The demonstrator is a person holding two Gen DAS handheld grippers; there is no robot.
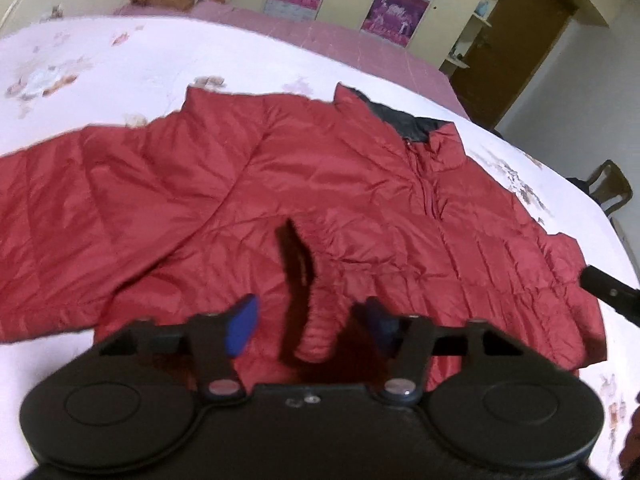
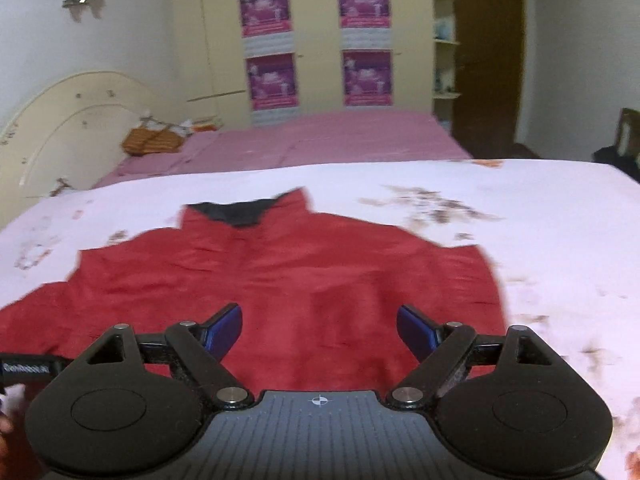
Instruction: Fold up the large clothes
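Note:
A red quilted jacket (image 1: pixel 320 184) lies spread front-up on a white flowered bed sheet (image 1: pixel 120 60), its black-lined collar (image 1: pixel 404 120) at the far side. My left gripper (image 1: pixel 310 322) hangs over the near hem. A raised fold of the hem stands between its blue pads (image 1: pixel 242 326), and I see a gap on either side of it. In the right wrist view the same jacket (image 2: pixel 300 272) fills the middle. My right gripper (image 2: pixel 320 332) stands wide open above its lower part, holding nothing. The black tip of the right gripper (image 1: pixel 608 288) shows at the jacket's right edge.
Beyond the white sheet (image 2: pixel 520 208) lies a pink-covered bed (image 2: pixel 320 136) with an orange-brown bundle (image 2: pixel 150 140) near a cream headboard (image 2: pixel 60 128). A cream wardrobe with purple posters (image 2: pixel 316 40) and a brown door (image 2: pixel 488 48) stand behind. A chair (image 1: pixel 612 188) sits to the right.

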